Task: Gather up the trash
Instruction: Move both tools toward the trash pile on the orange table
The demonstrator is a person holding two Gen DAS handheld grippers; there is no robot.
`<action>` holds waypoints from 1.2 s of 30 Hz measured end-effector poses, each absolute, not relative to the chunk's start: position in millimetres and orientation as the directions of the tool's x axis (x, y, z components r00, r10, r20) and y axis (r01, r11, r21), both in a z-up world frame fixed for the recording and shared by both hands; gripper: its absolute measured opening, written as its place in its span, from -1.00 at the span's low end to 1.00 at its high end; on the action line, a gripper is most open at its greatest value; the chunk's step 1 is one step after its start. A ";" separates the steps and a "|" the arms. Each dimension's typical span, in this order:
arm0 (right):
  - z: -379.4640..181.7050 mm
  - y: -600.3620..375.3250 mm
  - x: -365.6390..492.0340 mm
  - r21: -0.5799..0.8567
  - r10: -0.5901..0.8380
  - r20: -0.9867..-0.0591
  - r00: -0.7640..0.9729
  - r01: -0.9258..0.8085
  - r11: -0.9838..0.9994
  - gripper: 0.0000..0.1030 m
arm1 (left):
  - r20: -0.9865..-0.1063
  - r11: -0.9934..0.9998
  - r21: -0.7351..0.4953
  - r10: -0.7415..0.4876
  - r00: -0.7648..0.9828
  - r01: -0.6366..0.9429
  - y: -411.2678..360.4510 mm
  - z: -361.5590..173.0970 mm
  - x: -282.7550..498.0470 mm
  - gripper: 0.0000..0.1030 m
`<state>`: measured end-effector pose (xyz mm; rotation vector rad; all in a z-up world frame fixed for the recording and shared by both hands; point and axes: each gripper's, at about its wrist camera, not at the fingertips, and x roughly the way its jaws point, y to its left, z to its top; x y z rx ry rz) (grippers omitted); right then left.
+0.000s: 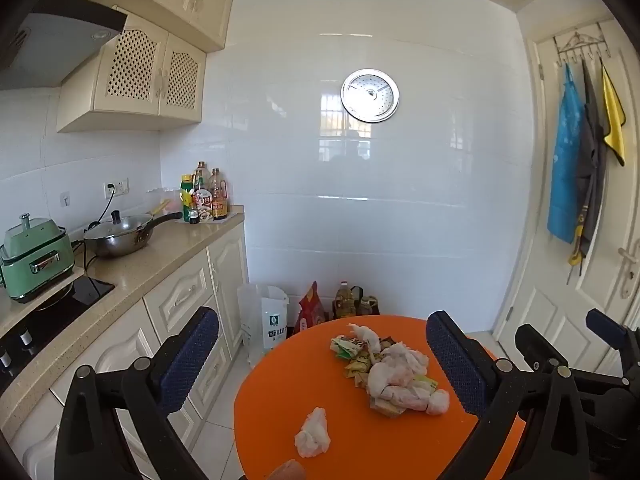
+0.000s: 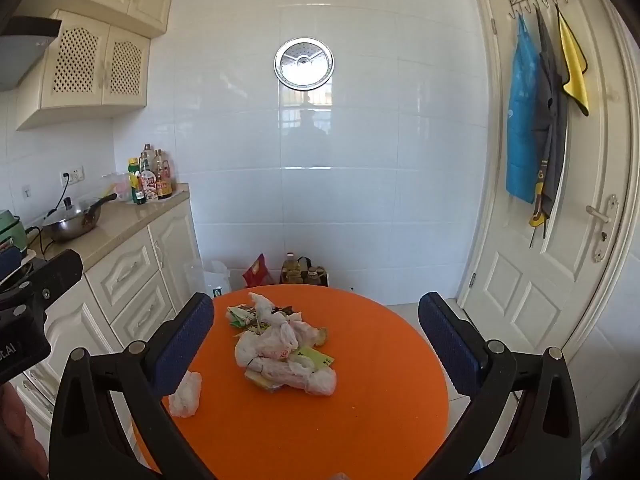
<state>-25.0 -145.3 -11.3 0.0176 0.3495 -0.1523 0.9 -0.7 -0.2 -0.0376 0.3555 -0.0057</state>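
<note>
I see bright, even daylight; window glare reflects on the tiled wall (image 1: 360,184) far beyond my claws. Shadows are soft. Fisheye bending and dark vignetting crowd the corners; detail stays fairly sharp.

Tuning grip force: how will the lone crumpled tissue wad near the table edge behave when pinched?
The tissue wad looks crumpled and soft, so it will likely compress and feel very light. It sits apart from the trash pile on the smooth orange table, so a nudge may slide it. Unlikely to roll.
</note>
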 end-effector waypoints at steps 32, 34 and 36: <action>-13.1 -159.8 -1.8 0.027 -0.110 -0.386 0.916 0.130 0.991 1.00 | -0.341 0.999 -0.035 -0.007 0.940 -0.006 -5.3 -15.1 24.5 0.99; -15.1 -160.8 -0.2 0.030 -0.108 -0.387 0.916 0.129 0.991 1.00 | -0.339 0.999 -0.034 -0.008 0.941 -0.004 -6.7 -17.9 26.4 0.99; -16.6 -161.5 1.5 0.030 -0.106 -0.388 0.915 0.128 0.991 1.00 | -0.338 0.999 -0.034 -0.005 0.941 -0.006 -6.8 -19.3 29.2 0.99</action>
